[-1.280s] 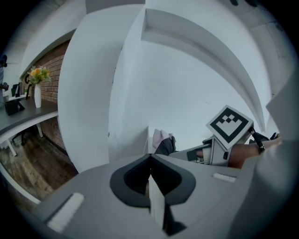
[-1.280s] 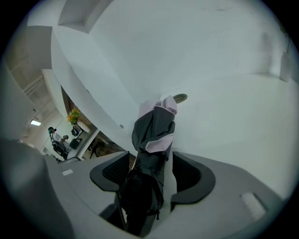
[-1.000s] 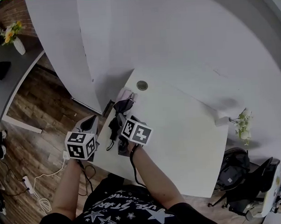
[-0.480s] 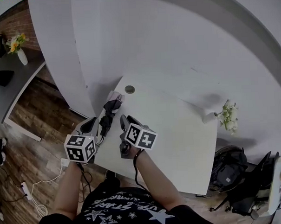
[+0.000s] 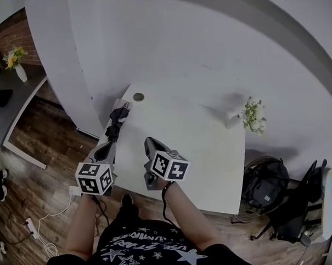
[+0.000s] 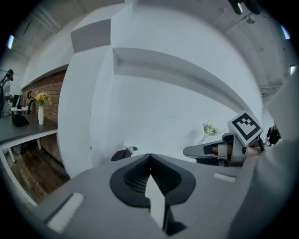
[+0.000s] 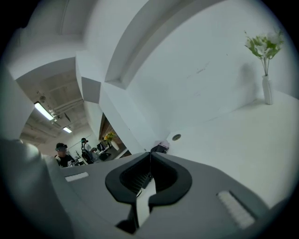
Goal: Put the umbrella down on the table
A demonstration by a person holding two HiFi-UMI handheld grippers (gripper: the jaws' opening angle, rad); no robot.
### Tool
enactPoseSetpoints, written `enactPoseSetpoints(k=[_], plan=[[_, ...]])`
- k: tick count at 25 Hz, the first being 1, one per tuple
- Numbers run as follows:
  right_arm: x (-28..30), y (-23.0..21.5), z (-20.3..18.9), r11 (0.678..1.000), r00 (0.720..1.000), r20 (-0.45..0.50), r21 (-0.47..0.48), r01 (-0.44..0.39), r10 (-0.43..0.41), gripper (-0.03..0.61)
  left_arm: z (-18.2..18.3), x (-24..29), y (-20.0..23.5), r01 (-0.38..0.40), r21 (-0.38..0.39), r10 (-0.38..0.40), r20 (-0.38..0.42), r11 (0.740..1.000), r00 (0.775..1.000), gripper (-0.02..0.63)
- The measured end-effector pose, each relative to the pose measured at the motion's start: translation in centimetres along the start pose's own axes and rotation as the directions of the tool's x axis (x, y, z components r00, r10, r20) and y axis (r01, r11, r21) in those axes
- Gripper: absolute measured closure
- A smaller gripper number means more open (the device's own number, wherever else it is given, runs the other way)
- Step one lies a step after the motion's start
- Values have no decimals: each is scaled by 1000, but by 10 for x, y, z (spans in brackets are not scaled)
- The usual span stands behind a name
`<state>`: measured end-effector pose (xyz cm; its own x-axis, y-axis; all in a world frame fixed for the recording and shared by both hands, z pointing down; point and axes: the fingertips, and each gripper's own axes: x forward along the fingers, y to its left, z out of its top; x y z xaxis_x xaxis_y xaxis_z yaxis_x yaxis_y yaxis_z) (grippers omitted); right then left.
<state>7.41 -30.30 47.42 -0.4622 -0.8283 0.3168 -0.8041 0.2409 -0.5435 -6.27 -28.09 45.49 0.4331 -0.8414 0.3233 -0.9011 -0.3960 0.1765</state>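
The folded dark umbrella point(image 5: 115, 123) lies along the left edge of the white table point(image 5: 205, 149), with nothing holding it. My left gripper point(image 5: 102, 152) hovers short of the umbrella's near end, jaws shut and empty. My right gripper point(image 5: 149, 142) is over the table's near left part, also shut on nothing. In the left gripper view the umbrella point(image 6: 122, 153) shows small beyond the closed jaws point(image 6: 149, 157), and the right gripper point(image 6: 205, 150) reaches in from the right. From the right gripper view the umbrella point(image 7: 160, 148) peeks out just past the closed jaws point(image 7: 150, 154).
A small vase of flowers point(image 5: 252, 113) stands at the table's far right by the wall. A round cable grommet point(image 5: 138, 97) sits at the far left corner. A backpack point(image 5: 264, 185) lies on the floor to the right, and a cable point(image 5: 49, 216) trails over the wooden floor at left.
Both grippers have drawn back from the umbrella toward the person and risen. The right gripper's jaws have closed. The umbrella stays lying on the table's left edge.
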Motion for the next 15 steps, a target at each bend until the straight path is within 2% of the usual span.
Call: enactPoseSetpoints(k=[15], plan=[[-97, -15, -46, 991, 999, -32, -132, -22, 18, 565, -63, -51, -65, -4, -14, 3, -56, 1000, 998, 611]])
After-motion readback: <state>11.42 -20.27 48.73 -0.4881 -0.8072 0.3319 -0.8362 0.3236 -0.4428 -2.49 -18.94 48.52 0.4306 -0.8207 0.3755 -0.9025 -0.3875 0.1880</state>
